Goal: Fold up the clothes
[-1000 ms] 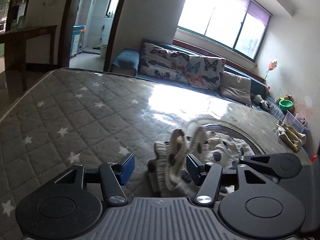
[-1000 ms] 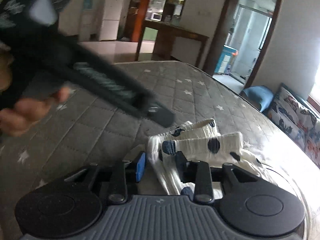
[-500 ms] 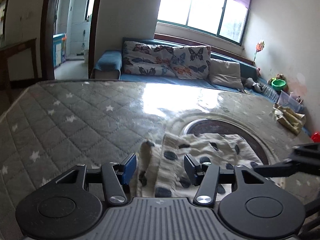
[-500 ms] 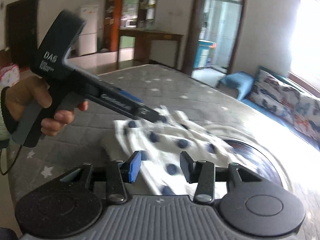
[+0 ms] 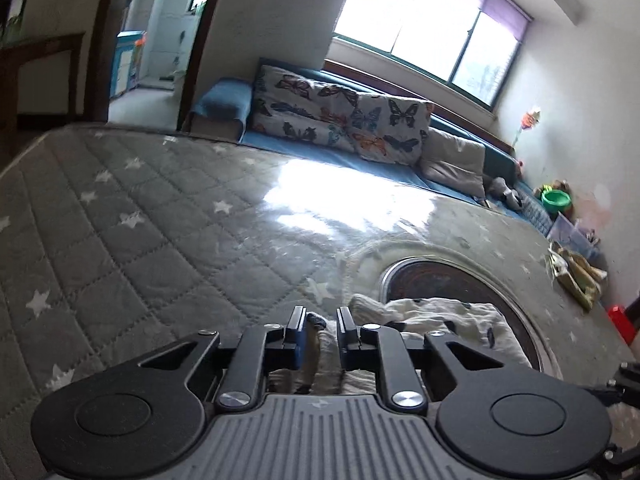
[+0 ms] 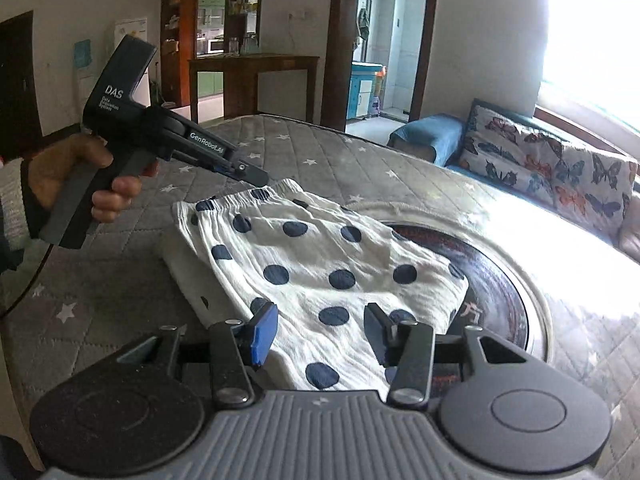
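Observation:
White shorts with dark blue dots (image 6: pixel 320 248) lie spread flat on the grey star-quilted mattress (image 6: pixel 320 148), the elastic waistband at the far left. A person's hand (image 6: pixel 80 176) holds my left gripper (image 6: pixel 256 176), whose jaws are closing and pinch the waistband. In the left wrist view a strip of the shorts (image 5: pixel 440 316) sits squeezed between the narrow fingers of the left gripper (image 5: pixel 320 316). My right gripper (image 6: pixel 320 320) hovers over the near hem. Its jaws are opening, with cloth lying under and between them, and its pads do not press on the cloth.
A round dark emblem (image 6: pixel 500 280) in the mattress lies partly under the shorts. A blue sofa with butterfly cushions (image 6: pixel 540 160) runs along the window wall. Toys and a green bowl (image 5: pixel 556 200) sit in the corner. A wooden desk (image 6: pixel 252 76) stands behind the mattress.
The bunched shorts now lie spread flat. The left gripper moved to the waistband and its jaws narrowed on it. The right gripper let go, widened and drew back to the hem.

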A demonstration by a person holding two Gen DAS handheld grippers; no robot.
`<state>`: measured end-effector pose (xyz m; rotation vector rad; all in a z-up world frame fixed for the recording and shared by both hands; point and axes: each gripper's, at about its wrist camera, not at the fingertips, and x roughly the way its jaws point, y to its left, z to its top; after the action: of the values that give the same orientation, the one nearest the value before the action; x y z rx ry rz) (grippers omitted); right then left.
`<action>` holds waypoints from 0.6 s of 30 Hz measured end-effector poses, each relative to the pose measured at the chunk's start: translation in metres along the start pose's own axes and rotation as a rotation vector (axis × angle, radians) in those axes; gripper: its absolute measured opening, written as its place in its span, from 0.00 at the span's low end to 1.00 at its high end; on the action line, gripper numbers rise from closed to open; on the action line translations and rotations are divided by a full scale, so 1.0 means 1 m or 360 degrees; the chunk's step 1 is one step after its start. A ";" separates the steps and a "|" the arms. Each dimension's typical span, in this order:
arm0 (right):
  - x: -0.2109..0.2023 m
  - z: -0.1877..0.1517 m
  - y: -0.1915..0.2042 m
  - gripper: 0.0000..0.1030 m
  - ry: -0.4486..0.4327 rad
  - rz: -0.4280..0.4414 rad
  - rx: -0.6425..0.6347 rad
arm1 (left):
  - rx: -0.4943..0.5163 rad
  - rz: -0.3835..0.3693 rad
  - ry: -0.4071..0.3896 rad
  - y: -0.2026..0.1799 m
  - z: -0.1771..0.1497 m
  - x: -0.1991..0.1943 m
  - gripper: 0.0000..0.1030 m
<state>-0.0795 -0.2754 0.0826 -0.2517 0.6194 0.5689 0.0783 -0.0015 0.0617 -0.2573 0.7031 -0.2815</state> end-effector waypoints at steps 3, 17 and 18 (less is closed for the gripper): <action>0.006 0.003 -0.006 0.47 0.0011 -0.0003 0.0031 | 0.0012 0.0080 0.0038 0.005 -0.004 0.007 0.13; 0.003 -0.001 -0.012 0.47 0.0009 -0.0002 0.0038 | 0.0219 0.0014 -0.0030 -0.033 0.016 0.008 0.34; 0.002 -0.001 -0.012 0.47 0.0009 0.0003 0.0034 | 0.0224 0.0015 -0.0008 -0.035 0.016 0.015 0.44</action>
<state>-0.0721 -0.2845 0.0811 -0.2325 0.6308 0.5631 0.0938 -0.0372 0.0761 -0.1205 0.6759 -0.3196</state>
